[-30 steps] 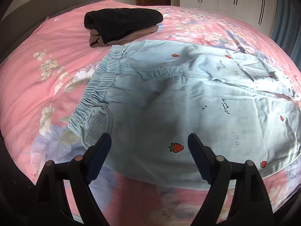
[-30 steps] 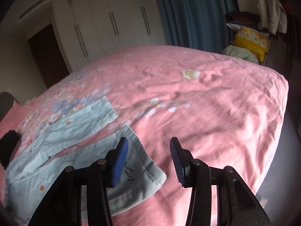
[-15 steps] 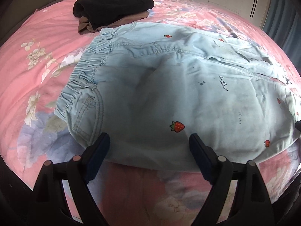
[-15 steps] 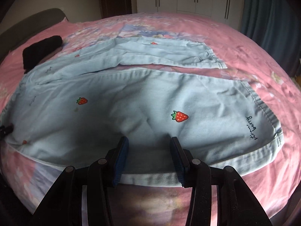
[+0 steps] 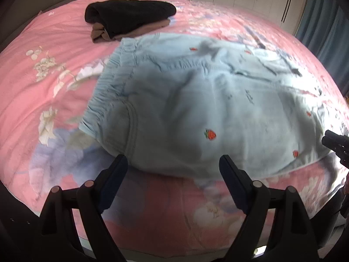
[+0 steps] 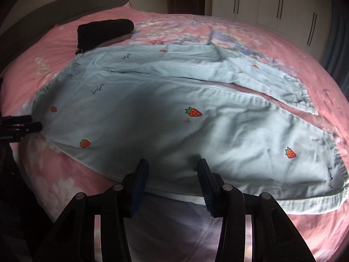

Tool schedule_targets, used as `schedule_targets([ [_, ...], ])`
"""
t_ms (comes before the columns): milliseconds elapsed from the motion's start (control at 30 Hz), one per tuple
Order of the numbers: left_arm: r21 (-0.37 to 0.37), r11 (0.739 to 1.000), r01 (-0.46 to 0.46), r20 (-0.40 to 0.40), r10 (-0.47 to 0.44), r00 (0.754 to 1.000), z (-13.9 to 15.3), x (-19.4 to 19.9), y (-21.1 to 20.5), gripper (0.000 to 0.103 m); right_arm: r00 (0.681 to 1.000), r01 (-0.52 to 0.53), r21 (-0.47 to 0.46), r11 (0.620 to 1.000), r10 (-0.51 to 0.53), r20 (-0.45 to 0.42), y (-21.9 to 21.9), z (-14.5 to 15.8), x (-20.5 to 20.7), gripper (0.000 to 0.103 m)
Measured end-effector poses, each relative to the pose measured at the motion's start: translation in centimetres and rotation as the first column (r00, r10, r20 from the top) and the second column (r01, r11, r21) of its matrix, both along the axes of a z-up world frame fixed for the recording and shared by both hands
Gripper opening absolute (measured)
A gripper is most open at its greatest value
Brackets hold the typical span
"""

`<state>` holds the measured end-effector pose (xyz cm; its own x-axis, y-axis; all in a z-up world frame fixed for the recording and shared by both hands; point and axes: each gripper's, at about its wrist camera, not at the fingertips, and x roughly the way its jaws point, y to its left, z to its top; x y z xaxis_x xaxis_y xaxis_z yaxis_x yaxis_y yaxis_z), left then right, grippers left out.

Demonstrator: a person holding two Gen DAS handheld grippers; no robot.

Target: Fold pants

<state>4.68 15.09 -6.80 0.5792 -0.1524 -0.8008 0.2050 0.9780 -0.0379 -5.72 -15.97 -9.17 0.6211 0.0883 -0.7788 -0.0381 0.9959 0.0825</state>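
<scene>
right now the pale blue denim pants with small red strawberry prints (image 6: 165, 118) lie spread flat on the bed with the pink floral cover (image 5: 54, 43), waistband toward the headboard side and both legs running out the other way, slightly parted at the hems. that flat layout looks deliberate: the near side seam runs along the bed's front edge, where both tools can reach it for a lengthwise fold.

the left tongs (image 5: 173, 168) stand spread wide, pinching nothing, poised just over the near edge of the seat area close to the elastic waistband. the right tongs (image 6: 172, 172) stand about half spread, also empty, hanging over the near seam of the closer leg, roughly midway along it. i judge the two are set well apart along the same edge so that the fabric can be lifted evenly and carried over onto the far leg without sagging between them.

a folded pile of black and brown clothes (image 5: 128, 19) sits beyond the waistband, its nearest edge just beside or touching the pants; it is probably finished work kept out of the way. no fold has been made yet.
</scene>
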Motion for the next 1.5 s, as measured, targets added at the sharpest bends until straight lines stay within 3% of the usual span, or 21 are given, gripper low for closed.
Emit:
schedule_targets([
  [67, -0.038, 0.999, -0.026, 0.040, 0.027, 0.999, 1.5, 1.4, 1.0, 0.086, 1.000, 0.004, 0.036, 0.999, -0.005, 0.023, -0.9, 0.9, 1.1, 0.046],
  [267, -0.093, 0.989, -0.114, 0.086, 0.122, 0.989, 3.3, 7.2, 3.9, 0.086, 0.997, -0.003, -0.006, 1.000, 0.004, 0.078, -2.7, 2.3, 6.3, 0.046],
  [467, -0.235, 0.955, -0.183, 0.003, 0.189, 0.982, 3.3, 15.0, 6.7, 0.086, 0.989, -0.090, -0.083, 0.992, 0.099, 0.111, -3.3, 3.8, 13.3, 0.047],
  [533, -0.290, 0.939, -0.184, -0.015, 0.187, 0.982, 3.6, 17.5, 7.2, 0.086, 0.983, -0.138, -0.131, 0.982, 0.152, 0.104, -3.0, 4.1, 16.4, 0.054],
  [633, -0.355, 0.913, -0.200, -0.072, 0.186, 0.980, 3.2, 21.0, 7.6, 0.086, 0.975, -0.198, -0.170, 0.965, 0.211, 0.064, -2.6, 4.2, 20.9, 0.054],
  [700, -0.363, 0.908, -0.208, -0.114, 0.178, 0.977, 2.3, 23.0, 7.6, 0.086, 0.970, -0.232, -0.161, 0.959, 0.239, 0.030, -2.6, 3.9, 23.5, 0.054],
  [800, -0.279, 0.934, -0.224, -0.147, 0.190, 0.971, 0.7, 25.2, 7.6, 0.086, 0.967, -0.255, -0.177, 0.951, 0.254, -0.030, -2.4, 2.6, 26.5, 0.054],
  [900, -0.285, 0.927, -0.243, -0.198, 0.191, 0.961, -1.0, 26.6, 8.5, 0.086, 0.958, -0.285, -0.184, 0.941, 0.276, -0.074, -2.0, 1.4, 28.3, 0.054],
  [1000, -0.316, 0.920, -0.232, -0.187, 0.180, 0.966, -1.5, 26.8, 9.3, 0.084, 0.946, -0.321, -0.160, 0.933, 0.309, -0.096, -1.7, 0.7, 29.5, 0.054],
  [1067, -0.353, 0.915, -0.195, -0.190, 0.134, 0.973, -1.7, 27.0, 9.4, 0.079, 0.937, -0.341, -0.141, 0.930, 0.324, -0.128, -1.6, 0.1, 30.4, 0.054],
  [1133, -0.365, 0.919, -0.149, -0.177, 0.088, 0.980, -1.6, 26.7, 9.3, 0.051, 0.929, -0.357, -0.142, 0.923, 0.334, -0.160, -1.5, -0.7, 31.2, 0.056],
  [1167, -0.375, 0.917, -0.133, -0.170, 0.073, 0.983, -1.4, 26.4, 9.2, 0.045, 0.924, -0.365, -0.137, 0.921, 0.340, -0.176, -1.4, -1.2, 31.5, 0.057],
  [1333, -0.313, 0.949, -0.030, -0.079, 0.005, 0.997, 0.0, 24.7, 7.9, 0.030, 0.891, -0.412, -0.046, 0.910, 0.391, -0.232, -2.0, -1.7, 32.6, 0.057],
  [1367, -0.304, 0.953, -0.011, -0.063, -0.008, 0.998, 0.3, 24.4, 7.6, 0.030, 0.881, -0.429, -0.055, 0.902, 0.404, -0.245, -1.8, -1.8, 32.5, 0.055],
  [1400, -0.299, 0.954, 0.003, -0.052, -0.020, 0.998, 0.6, 24.1, 7.5, 0.028, 0.869, -0.456, -0.080, 0.886, 0.424, -0.257, -1.3, -1.8, 32.3, 0.042],
  [1433, -0.293, 0.956, 0.011, -0.042, -0.025, 0.999, 0.6, 24.0, 7.5, 0.027, 0.856, -0.484, -0.100, 0.869, 0.446, -0.262, -0.7, -1.7, 31.8, 0.023],
  [1500, -0.289, 0.957, 0.014, -0.034, -0.025, 0.999, 0.9, 23.5, 7.6, 0.026, 0.846, -0.515, -0.164, 0.841, 0.468, -0.257, 0.2, -1.2, 30.5, 0.008],
])
